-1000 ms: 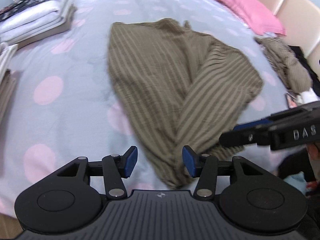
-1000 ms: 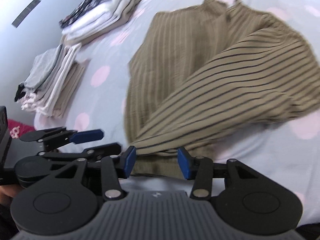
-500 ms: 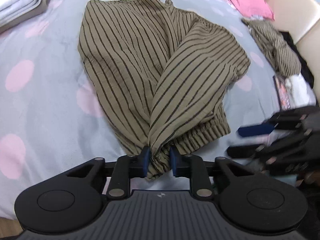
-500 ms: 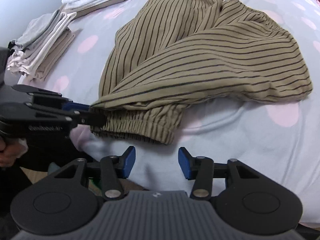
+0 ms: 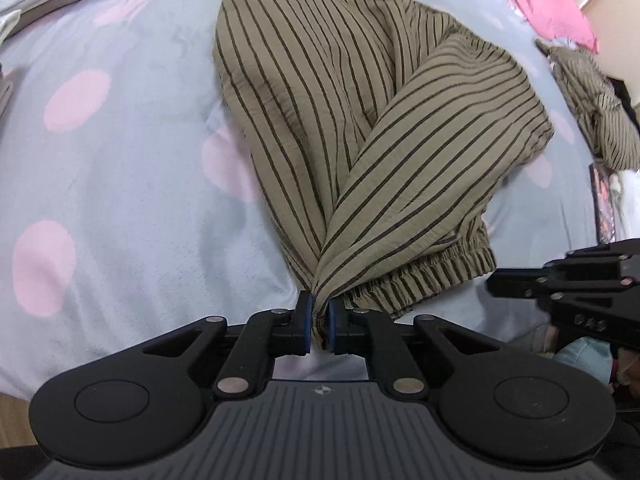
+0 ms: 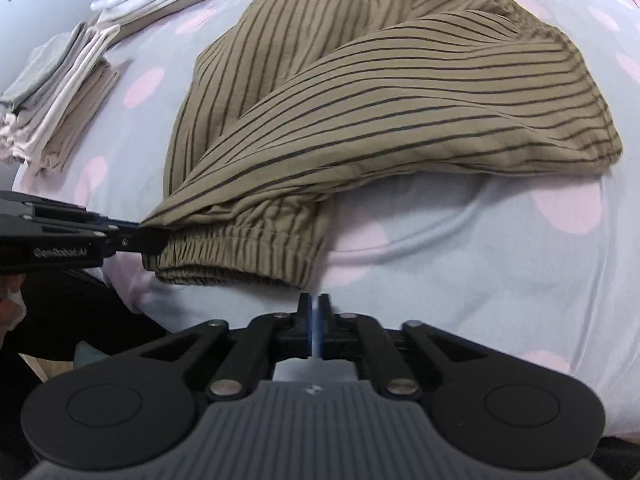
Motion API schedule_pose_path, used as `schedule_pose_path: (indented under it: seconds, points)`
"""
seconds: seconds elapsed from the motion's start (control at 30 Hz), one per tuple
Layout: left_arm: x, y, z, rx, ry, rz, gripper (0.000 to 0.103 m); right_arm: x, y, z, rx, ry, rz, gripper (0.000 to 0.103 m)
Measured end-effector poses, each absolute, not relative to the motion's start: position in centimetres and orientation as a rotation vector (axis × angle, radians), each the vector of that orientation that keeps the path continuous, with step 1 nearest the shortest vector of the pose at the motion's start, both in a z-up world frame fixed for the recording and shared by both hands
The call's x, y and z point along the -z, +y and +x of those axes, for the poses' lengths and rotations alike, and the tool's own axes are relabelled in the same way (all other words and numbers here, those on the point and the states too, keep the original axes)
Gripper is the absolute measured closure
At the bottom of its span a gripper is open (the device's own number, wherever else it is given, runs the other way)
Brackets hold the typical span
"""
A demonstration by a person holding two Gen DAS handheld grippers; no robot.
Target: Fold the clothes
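Half a second ago the right gripper had its jaws spread in front of the elastic hem; now they are pressed together just short of that hem, and I cannot tell whether any cloth is caught. The left gripper was already closing on the striped garment and now pinches its near corner tight. The garment lies on the dotted bed, one half doubled over. I judge a lift and fold comes next.
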State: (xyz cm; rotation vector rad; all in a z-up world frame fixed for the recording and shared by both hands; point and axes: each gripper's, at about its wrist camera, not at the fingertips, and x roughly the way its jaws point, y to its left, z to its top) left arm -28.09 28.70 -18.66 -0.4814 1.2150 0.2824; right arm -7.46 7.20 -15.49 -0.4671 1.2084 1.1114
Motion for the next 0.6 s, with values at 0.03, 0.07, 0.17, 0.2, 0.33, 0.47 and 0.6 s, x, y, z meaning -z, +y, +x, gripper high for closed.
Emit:
schedule_pose_path:
  seconds: [0.03, 0.07, 0.17, 0.2, 0.33, 0.47, 0.6]
  points:
    - [18.7, 28.7, -27.7, -0.283, 1.234, -0.472, 0.096, 15.1, 7.0, -7.1, -1.107, 1.200, -0.466, 0.095]
    - [18.9, 28.8, -27.5, -0.288, 1.248, -0.476, 0.095, 14.7, 6.7, -6.9, -1.100, 1.188, -0.471, 0.091]
    - [19.2, 29.1, -26.7, -0.302, 1.287, -0.493, 0.094, 13.2, 6.1, -5.4, -1.060, 1.138, -0.487, 0.069]
    - [19.3, 29.2, -26.5, -0.307, 1.300, -0.499, 0.094, 12.7, 6.0, -4.7, -1.043, 1.121, -0.491, 0.068]
    - [19.7, 29.5, -25.6, -0.316, 1.347, -0.511, 0.094, 11.6, 4.8, -0.7, -0.923, 1.132, -0.404, 0.064]
    - [20.0, 29.6, -24.7, -0.302, 1.389, -0.483, 0.093, 12.1, 2.5, 5.0, -0.754, 1.254, -0.140, 0.055]
    - [20.2, 29.4, -24.0, -0.294, 1.414, -0.447, 0.093, 13.3, 1.0, 9.6, -0.620, 1.340, 0.073, 0.053]
